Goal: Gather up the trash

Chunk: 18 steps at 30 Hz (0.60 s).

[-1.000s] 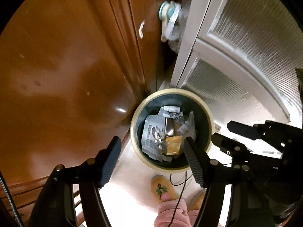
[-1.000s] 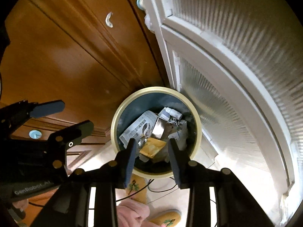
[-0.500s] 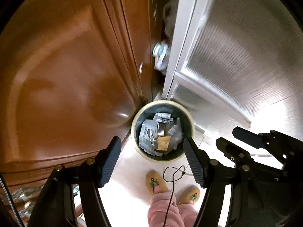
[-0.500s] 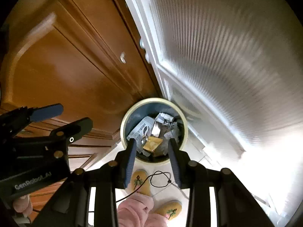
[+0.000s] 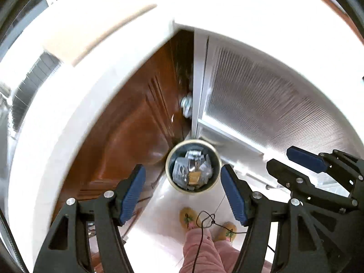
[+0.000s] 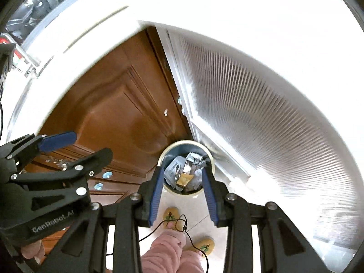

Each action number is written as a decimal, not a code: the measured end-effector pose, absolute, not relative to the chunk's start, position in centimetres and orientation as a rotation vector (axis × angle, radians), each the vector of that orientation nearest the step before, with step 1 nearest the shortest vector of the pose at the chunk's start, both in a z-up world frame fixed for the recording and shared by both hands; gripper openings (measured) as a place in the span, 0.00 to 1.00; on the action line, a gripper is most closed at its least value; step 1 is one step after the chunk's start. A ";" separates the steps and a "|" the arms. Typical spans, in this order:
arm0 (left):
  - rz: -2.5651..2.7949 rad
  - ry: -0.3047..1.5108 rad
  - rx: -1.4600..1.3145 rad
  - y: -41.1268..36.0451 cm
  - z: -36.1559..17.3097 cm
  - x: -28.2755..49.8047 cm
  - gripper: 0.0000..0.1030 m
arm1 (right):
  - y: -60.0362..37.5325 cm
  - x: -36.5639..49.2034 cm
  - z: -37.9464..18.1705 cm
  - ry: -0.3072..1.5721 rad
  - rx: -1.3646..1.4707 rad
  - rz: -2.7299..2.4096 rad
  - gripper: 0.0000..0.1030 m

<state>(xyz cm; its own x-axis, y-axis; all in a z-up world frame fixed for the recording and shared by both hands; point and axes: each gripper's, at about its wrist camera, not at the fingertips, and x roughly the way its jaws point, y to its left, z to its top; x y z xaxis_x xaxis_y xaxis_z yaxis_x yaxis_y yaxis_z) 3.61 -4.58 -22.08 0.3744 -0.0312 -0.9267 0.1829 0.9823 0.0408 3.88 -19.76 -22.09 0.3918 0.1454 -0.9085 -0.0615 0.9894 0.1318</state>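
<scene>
A round trash bin point(image 5: 193, 166), filled with crumpled wrappers, is seen on the floor far below both grippers. The left gripper point(image 5: 183, 193) is spread wide and empty; the right gripper point(image 6: 183, 192) is narrower, also empty, and seems slightly nearer the bin.

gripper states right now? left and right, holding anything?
Left gripper: open, holding nothing, high above the round cream-rimmed trash bin.
Right gripper: open, holding nothing, above the same bin.

Right claw point(image 6: 183, 190) parted, empty, high above trash bin point(image 6: 185, 157).
</scene>
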 end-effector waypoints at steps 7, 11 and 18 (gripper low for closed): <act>-0.165 1.094 0.147 -4.5 -15.1 2.3 0.65 | -19.8 2.1 -14.8 1.093 0.091 0.134 0.34; -0.170 1.035 0.139 -4.8 -11.2 1.7 0.65 | -20.1 1.4 -11.5 1.048 0.082 0.125 0.34; -0.152 0.915 0.147 -4.6 -3.6 1.0 0.65 | -21.3 0.7 -4.7 0.963 0.140 0.116 0.39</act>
<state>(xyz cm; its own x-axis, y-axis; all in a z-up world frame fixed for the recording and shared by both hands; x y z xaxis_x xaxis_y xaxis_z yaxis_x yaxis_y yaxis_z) 0.97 -4.57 -3.63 0.6004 -0.0685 -0.7968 0.1934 0.9792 0.0614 0.66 -21.34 -4.71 0.5660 0.1607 -0.8086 -0.0360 0.9847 0.1705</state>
